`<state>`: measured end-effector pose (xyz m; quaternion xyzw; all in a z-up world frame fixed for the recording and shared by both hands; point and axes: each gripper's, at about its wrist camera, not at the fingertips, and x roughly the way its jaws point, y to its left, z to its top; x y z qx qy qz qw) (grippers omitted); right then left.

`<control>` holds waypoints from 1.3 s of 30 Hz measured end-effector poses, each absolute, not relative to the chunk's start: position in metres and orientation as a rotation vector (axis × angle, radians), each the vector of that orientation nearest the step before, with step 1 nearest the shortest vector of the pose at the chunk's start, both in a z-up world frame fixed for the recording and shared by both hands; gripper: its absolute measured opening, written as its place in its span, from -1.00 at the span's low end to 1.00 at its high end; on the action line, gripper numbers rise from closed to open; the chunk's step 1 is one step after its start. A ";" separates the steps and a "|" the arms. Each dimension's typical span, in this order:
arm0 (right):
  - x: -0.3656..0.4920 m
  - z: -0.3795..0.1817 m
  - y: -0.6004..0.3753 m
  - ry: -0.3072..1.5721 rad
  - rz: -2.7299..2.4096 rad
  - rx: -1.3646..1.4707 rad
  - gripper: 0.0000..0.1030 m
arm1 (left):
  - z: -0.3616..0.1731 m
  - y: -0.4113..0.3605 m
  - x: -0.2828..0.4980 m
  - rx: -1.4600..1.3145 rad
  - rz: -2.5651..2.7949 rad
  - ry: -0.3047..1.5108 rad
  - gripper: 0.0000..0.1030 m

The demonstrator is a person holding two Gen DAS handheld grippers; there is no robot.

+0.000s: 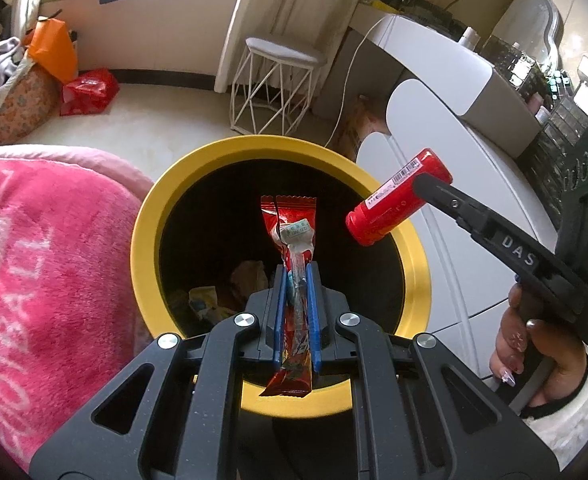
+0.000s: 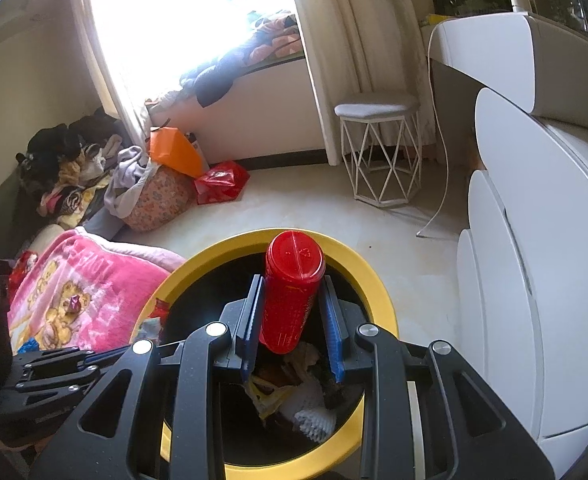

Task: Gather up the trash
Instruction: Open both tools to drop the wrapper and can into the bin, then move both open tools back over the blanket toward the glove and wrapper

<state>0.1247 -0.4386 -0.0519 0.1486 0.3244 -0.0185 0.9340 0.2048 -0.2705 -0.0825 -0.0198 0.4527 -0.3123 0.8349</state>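
At the frame's centre, the left gripper [image 1: 297, 276] has its blue fingers clamped on a red crinkled snack wrapper [image 1: 289, 240] above the round yellow-rimmed black trash bin [image 1: 145, 240]. The right gripper [image 2: 291, 300] pinches a red cylindrical plastic bottle [image 2: 291, 284] over the bin's rim [image 2: 378, 280], right of centre.

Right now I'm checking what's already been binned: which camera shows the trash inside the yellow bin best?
The right wrist view: it looks down past the red bottle onto crumpled paper and wrappers in the yellow bin. The left wrist view shows only a few scraps in shadow, partly behind the held red wrapper.
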 end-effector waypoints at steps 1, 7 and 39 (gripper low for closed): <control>0.125 -0.052 -0.438 0.665 -0.039 0.304 -0.48 | -0.084 -0.272 0.206 -0.043 -0.662 0.962 -0.89; 0.129 -0.057 -0.440 0.691 -0.041 0.312 -0.47 | -0.089 -0.275 0.214 -0.051 -0.661 0.962 -0.75; 0.096 -0.021 -0.407 0.597 -0.045 0.204 0.58 | -0.034 -0.203 0.180 -0.132 -0.465 0.786 0.79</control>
